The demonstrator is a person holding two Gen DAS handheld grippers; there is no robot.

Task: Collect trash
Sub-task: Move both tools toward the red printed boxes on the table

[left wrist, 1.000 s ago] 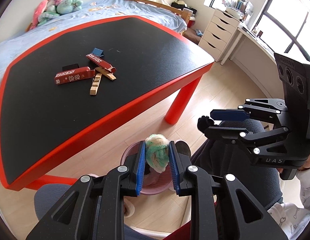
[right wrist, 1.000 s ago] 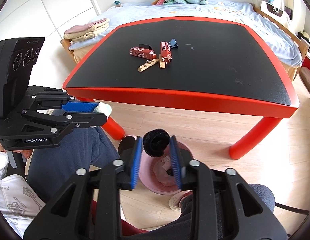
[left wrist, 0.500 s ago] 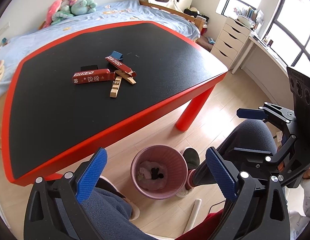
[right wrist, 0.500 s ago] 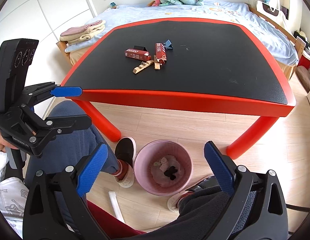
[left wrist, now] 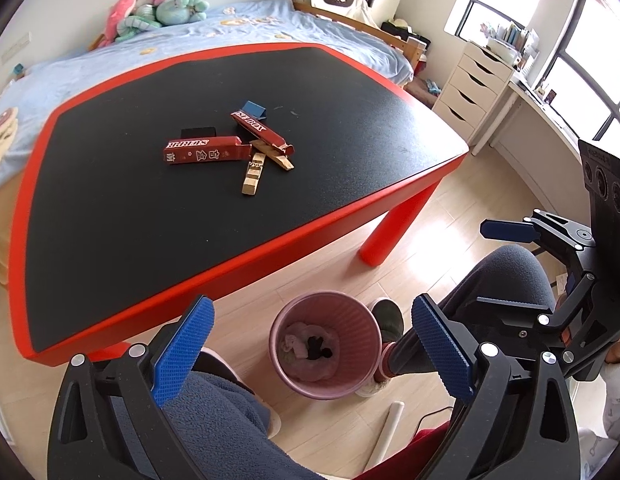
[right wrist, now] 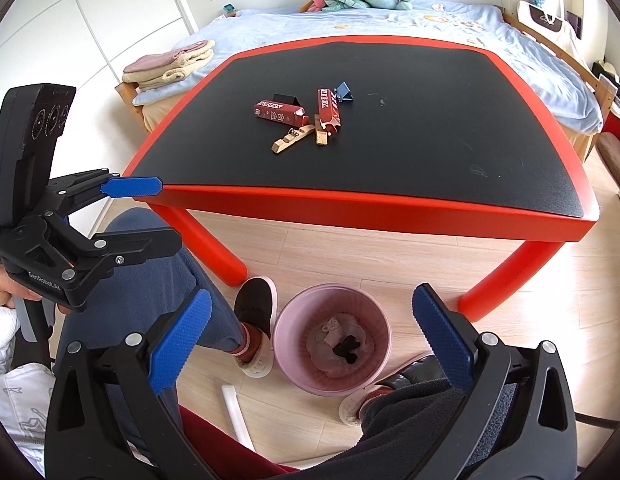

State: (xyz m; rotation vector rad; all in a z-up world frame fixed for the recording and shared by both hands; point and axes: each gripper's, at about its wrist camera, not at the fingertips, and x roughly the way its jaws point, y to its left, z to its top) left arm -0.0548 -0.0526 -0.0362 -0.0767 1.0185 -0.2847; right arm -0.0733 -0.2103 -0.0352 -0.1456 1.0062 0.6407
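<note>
A pink bin [left wrist: 325,360] stands on the wood floor in front of the red-edged black table [left wrist: 150,216]; it also shows in the right wrist view [right wrist: 332,364]. Crumpled scraps and a black pompom [right wrist: 347,346] lie inside it. My left gripper [left wrist: 310,352] is open and empty above the bin. My right gripper [right wrist: 310,344] is open and empty above it too. On the table lie two red boxes [left wrist: 204,151], wooden clothespins [left wrist: 254,174], a blue binder clip [left wrist: 253,108] and a black one [left wrist: 198,133].
The person's legs and slippered feet [right wrist: 256,312] flank the bin. A white tube [right wrist: 236,408] lies on the floor. A bed [right wrist: 390,20] with plush toys stands behind the table, a white drawer unit [left wrist: 476,88] to the right.
Both grippers opened and dropped their loads, the green-and-white ball and the black pompom, into the bin. Both grippers then rose and stayed wide open.
</note>
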